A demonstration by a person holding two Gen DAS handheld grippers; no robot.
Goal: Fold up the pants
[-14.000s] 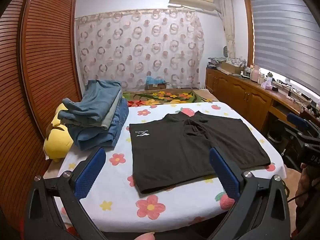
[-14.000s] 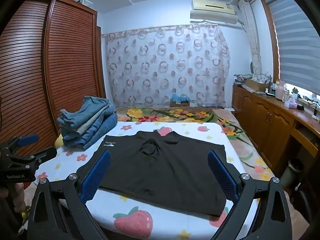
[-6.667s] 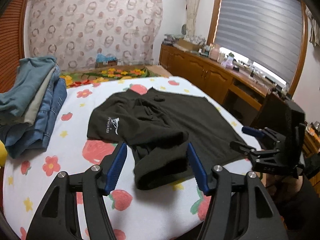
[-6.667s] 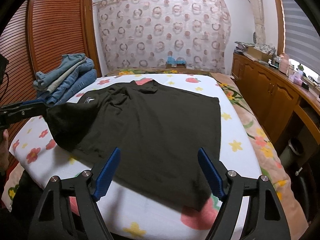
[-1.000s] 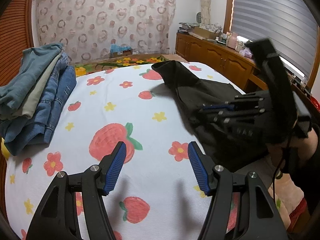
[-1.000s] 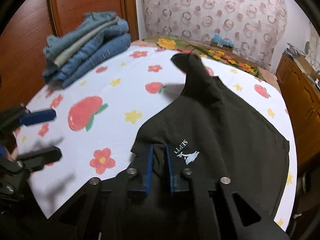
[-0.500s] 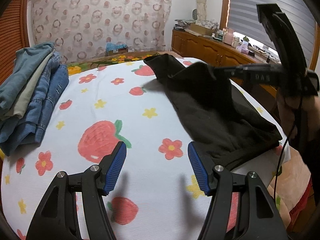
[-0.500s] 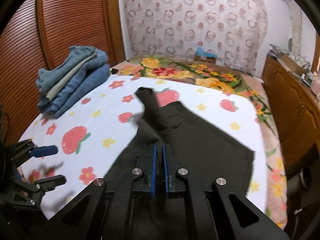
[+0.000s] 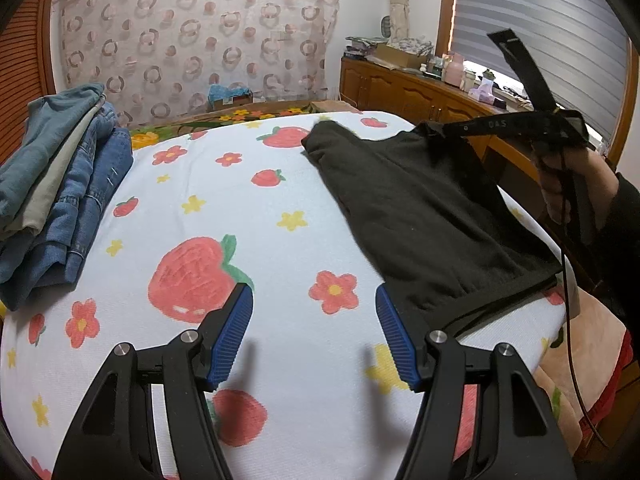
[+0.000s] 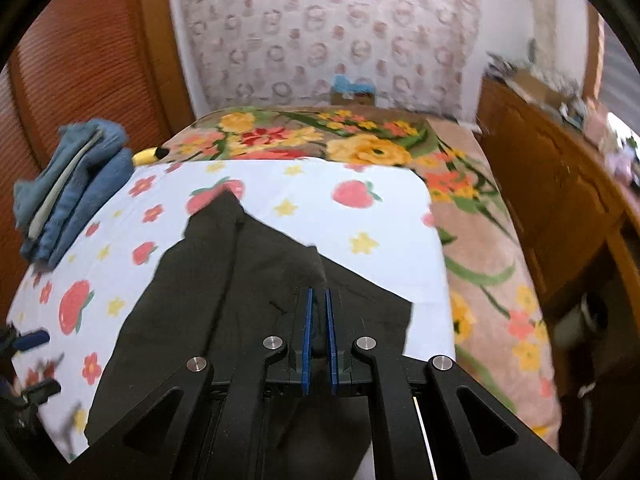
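Black pants [image 9: 424, 208] lie folded lengthwise on the right half of the bed, one edge lifted off the sheet. My right gripper [image 10: 317, 304] is shut on that lifted edge of the pants [image 10: 248, 280]; in the left wrist view the right gripper [image 9: 448, 130] is held up by a hand [image 9: 560, 184] at the far right. My left gripper [image 9: 314, 312] hovers open over the flowered sheet [image 9: 208, 220], left of the pants, with nothing between its blue pads.
A stack of folded jeans [image 9: 52, 184] sits at the bed's left edge, the same jeans [image 10: 68, 184] by the wooden shutter doors. A flowered blanket [image 10: 472, 216] runs along the far and right side. Wooden cabinets [image 9: 416, 92] stand on the right under the window.
My right gripper has carried the pants' edge further right and rolled, drawing the black cloth toward the bed's right side. The left gripper has stayed put and open.
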